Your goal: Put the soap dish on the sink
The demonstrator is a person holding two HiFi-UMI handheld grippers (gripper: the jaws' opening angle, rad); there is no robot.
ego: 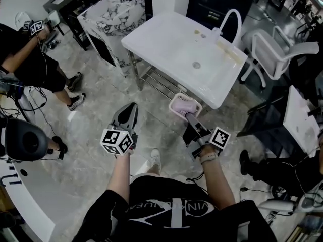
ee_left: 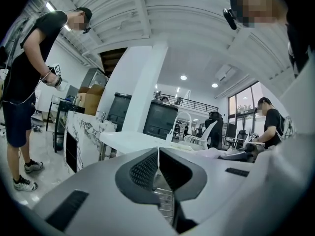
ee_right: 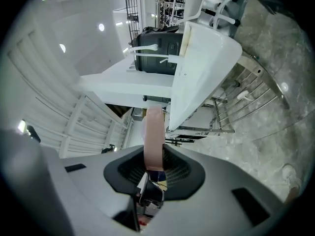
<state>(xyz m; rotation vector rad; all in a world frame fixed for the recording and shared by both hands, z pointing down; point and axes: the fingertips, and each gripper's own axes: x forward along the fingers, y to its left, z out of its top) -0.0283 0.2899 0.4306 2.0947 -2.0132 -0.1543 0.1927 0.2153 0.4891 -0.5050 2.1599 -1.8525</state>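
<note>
We are standing on the marbled floor in front of the white sink, a gripper in each hand, both pointing level toward it. The right gripper is pinching the pale pink soap dish by its rim – in the right gripper view the dish's edge is running straight up between the two dark pads, which are pressing on it from both sides. The dish is hanging in the air just beside the sink's near edge, above the floor and not on the sink. The left gripper is carrying nothing – its jaws are pressed together, leaving only a thin seam between the pads – and it is hovering to the left of the dish, apart from the sink. The sink is resting on a metal frame, with a curved white faucet rising at its far side. A marble-patterned cabinet is standing beyond the sink's left end, and a white chair is sitting to its right
</note>
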